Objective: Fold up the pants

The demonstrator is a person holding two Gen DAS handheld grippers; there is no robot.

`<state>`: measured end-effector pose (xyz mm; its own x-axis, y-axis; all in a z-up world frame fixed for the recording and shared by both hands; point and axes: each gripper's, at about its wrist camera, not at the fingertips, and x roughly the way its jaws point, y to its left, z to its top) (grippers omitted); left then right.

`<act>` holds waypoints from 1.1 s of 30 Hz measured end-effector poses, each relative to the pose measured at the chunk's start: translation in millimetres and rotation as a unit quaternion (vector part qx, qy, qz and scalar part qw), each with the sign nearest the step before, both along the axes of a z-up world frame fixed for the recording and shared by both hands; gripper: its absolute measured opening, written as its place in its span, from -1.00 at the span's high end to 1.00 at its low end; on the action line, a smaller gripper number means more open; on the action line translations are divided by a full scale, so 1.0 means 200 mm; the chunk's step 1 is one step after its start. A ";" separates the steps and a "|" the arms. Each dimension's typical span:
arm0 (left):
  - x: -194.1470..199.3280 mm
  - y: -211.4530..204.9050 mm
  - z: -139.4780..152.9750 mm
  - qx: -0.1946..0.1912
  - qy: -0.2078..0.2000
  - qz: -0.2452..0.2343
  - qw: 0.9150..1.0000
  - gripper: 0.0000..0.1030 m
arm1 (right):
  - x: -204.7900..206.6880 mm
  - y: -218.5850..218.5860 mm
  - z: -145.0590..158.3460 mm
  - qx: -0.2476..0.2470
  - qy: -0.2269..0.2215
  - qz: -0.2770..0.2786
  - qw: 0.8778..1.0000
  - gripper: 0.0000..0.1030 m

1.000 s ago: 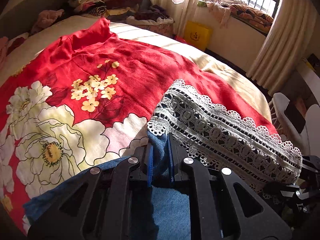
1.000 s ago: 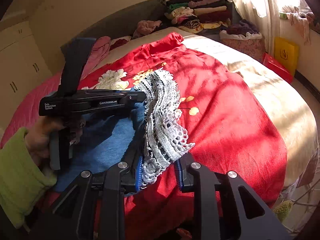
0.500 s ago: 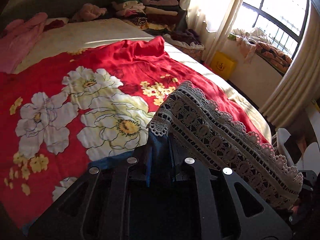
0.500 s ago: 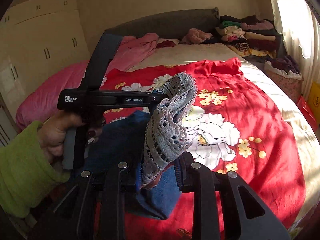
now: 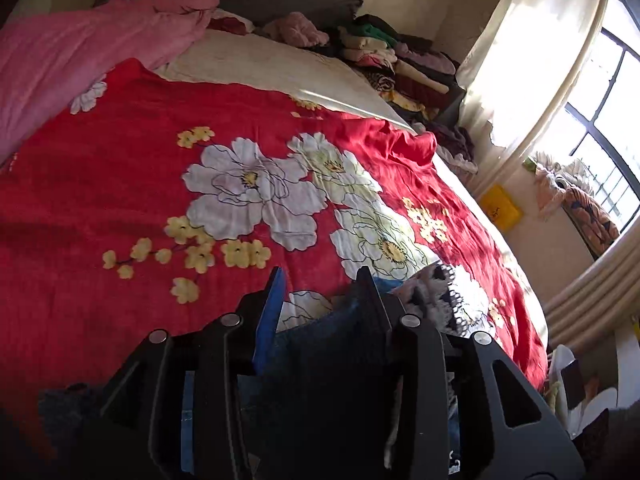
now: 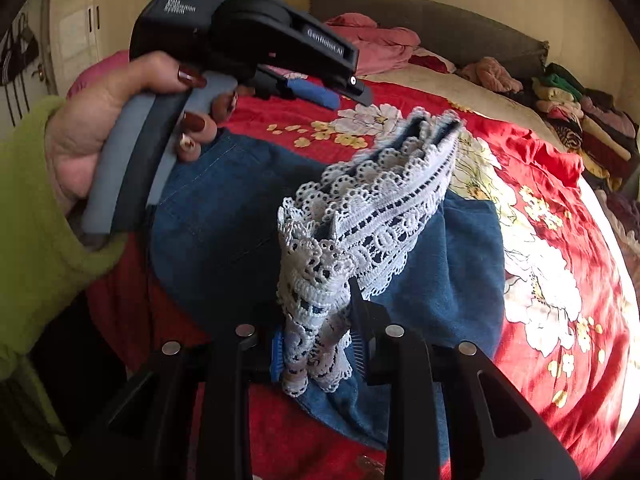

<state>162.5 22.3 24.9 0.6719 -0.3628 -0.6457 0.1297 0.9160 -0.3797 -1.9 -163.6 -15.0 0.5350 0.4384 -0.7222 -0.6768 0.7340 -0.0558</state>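
Two grippers, one pair of pants (image 6: 224, 216), blue denim with a white lace hem (image 6: 372, 216), lying on the red floral bedspread (image 5: 120, 200) near the bed's edge on my side. Item: my right gripper (image 6: 318, 350), jaws clamped on the lace hem, the bunched trim standing up between the blue pads and held clear of the denim below. Item: my left gripper (image 5: 320, 300), jaws opening; in its own view the dark denim lay against the right-hand finger only, with bedspread showing in the gap, so I judged nothing gripped there. Seen from the right wrist, my left hand (image 6: 120, 128) in its green sleeve (image 6: 36, 240) held that tool above the waist end of the pants, clear of the cloth. Step in hand, as I read it: the leg end brought over toward the waist, one corner let go, the other not yet. Next move, as I judged it: lower the right side so the lace hem lay flat and square on the denim, part those jaws, then draw both tools back without dragging the fold. Also present: pink blanket (image 5: 80, 40), stacked clothes (image 5: 400, 60) at the far corner, curtained window (image 5: 540, 60)
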 end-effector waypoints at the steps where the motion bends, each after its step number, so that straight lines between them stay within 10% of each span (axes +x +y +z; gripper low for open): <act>1: -0.02 0.02 0.01 -0.001 0.002 0.002 1.000 0.31 | -0.01 0.01 -0.01 -0.004 0.001 0.006 1.000 0.46; 10: -0.04 0.00 -0.14 -0.036 0.061 -0.028 0.997 -0.02 | -0.09 -0.13 0.09 0.093 0.036 0.035 0.994 -0.06; 20: 0.04 -0.15 -0.32 0.022 0.105 -0.022 0.994 -0.35 | 0.07 -0.44 0.05 0.104 0.063 -0.117 0.986 -0.06; 21: 0.05 -0.17 -0.33 0.031 0.102 -0.018 0.994 -0.29 | 0.08 -0.45 0.03 0.104 0.069 -0.122 0.985 -0.06; 23: 0.06 -0.19 -0.33 0.027 0.098 -0.019 0.995 0.48 | 0.08 -0.45 -0.01 0.095 0.074 -0.124 0.985 -0.06; 25: 0.06 -0.22 -0.29 0.042 0.079 -0.011 0.996 0.69 | 0.08 -0.43 -0.02 0.090 0.076 -0.122 0.986 -0.06; 29: 0.06 -0.26 -0.18 0.063 0.023 -0.031 0.997 0.74 | 0.09 -0.43 -0.02 0.093 0.073 -0.112 0.987 -0.06; 33: 0.14 -0.23 -0.31 0.086 0.065 -0.012 0.994 0.44 | 0.11 -0.39 -0.09 0.063 0.089 -0.114 0.987 -0.06</act>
